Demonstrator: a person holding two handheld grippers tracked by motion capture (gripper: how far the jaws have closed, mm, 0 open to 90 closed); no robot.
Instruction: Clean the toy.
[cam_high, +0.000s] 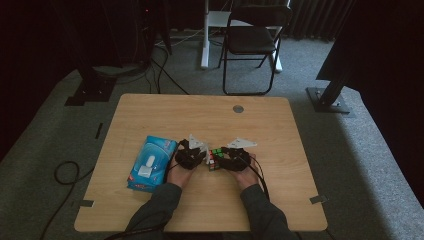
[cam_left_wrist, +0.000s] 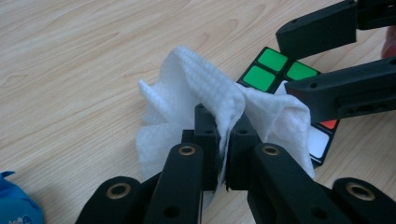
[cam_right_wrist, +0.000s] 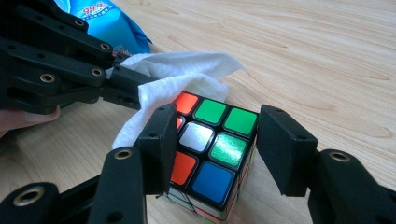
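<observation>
A Rubik's cube (cam_high: 215, 158) rests on the wooden table (cam_high: 200, 112) between my two grippers. My left gripper (cam_left_wrist: 223, 123) is shut on a crumpled white wipe (cam_left_wrist: 196, 79), which lies against the cube (cam_left_wrist: 273, 63) on the side facing the left gripper. My right gripper (cam_right_wrist: 212, 140) straddles the cube (cam_right_wrist: 217, 144), with one pad against each side. Seen from the right gripper, the wipe (cam_right_wrist: 173, 74) drapes over the cube's far left corner, pinched by the left gripper's fingers (cam_right_wrist: 116, 84). In the high view, the left gripper (cam_high: 206, 156) and right gripper (cam_high: 220, 159) meet at the cube.
A blue pack of wet wipes (cam_high: 150, 162) lies flat just left of my left hand. A round grey grommet (cam_high: 238, 108) sits near the table's far edge. A black folding chair (cam_high: 252, 40) stands on the carpet behind the table.
</observation>
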